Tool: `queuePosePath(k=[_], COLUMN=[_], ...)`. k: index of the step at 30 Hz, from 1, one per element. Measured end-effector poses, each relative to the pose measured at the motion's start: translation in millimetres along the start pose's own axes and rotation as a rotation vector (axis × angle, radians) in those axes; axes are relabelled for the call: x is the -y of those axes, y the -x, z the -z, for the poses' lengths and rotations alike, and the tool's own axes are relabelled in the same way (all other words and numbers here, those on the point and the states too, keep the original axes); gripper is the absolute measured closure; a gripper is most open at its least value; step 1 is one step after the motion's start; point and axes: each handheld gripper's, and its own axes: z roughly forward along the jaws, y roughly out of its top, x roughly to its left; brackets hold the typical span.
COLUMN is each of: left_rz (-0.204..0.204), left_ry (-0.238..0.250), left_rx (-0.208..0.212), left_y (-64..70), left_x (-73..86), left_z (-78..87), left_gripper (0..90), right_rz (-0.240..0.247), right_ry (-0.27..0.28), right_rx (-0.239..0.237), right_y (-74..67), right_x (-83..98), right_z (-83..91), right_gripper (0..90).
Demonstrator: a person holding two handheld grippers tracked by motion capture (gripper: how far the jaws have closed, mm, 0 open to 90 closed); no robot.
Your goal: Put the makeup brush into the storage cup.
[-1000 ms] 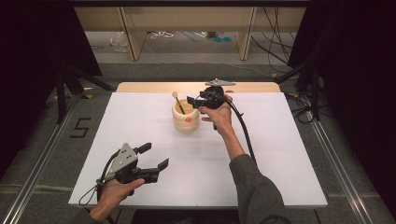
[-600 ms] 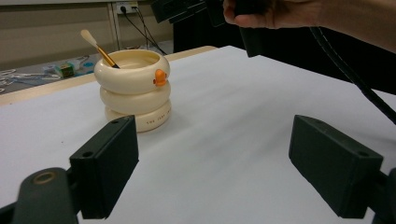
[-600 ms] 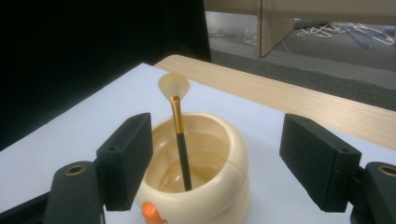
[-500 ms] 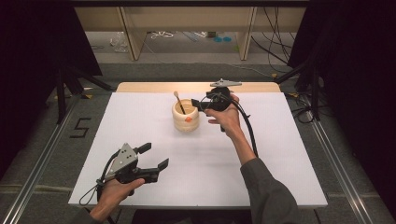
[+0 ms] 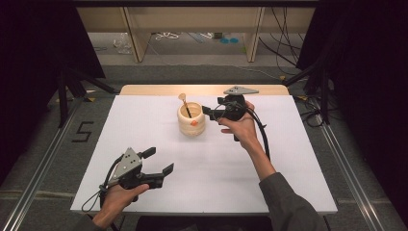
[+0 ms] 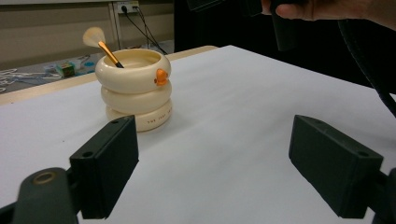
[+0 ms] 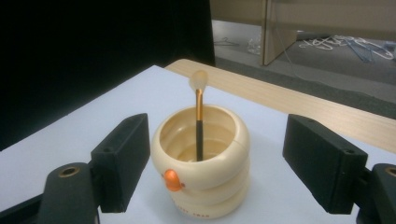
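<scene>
Where the right gripper [image 5: 208, 111] sat right over the cream ringed cup [image 5: 191, 121] a second ago, it has now drawn back to the cup's right, its jaws having just been opening and now wide with nothing between them. The brush [image 5: 185, 106] leans inside the cup near the far edge of the white table [image 5: 250, 173]. The brush's lower end is hidden in the cup, and the left gripper [image 5: 159, 162] rests wide and empty at the near edge.

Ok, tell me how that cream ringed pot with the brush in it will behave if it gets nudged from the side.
The pot is squat with a broad base, so it probably slides on the white table rather than tipping. Its glossy rounded rings look slippery for flat pads. The brush leans loose inside and would likely swing or rattle.
</scene>
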Motion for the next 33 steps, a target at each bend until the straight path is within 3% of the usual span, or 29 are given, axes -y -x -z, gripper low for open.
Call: queuePosePath(k=[7,14,16,21,33], left_rz=[-0.004,-0.011,-0.010,-0.008,-0.010], left_ry=[0.001,-0.001,0.000,0.004,0.005], left_rx=[0.000,-0.001,0.000,-0.001,-0.001], left_y=[-0.1,-0.8,-0.5,-0.6,-0.5], left_x=[-0.1,-0.7,-0.7,-0.6,-0.9], left_z=[-0.3,1.1,0.9,0.5,0.8], left_gripper=[15.7,15.7,15.7,15.7,15.7], right_rz=[0.026,0.006,0.024,0.017,0.032], right_ry=[0.004,-0.002,-0.001,-0.002,0.051], right_rx=[-0.001,-0.014,0.000,-0.008,-0.007], right_y=[-3.1,-3.8,-3.2,-5.0,-9.4], right_x=[5.1,11.0,13.0,17.8,24.3], right_z=[11.9,23.0,25.3,31.1,44.1], right_gripper=[23.6,23.2,22.9,22.4,20.5])
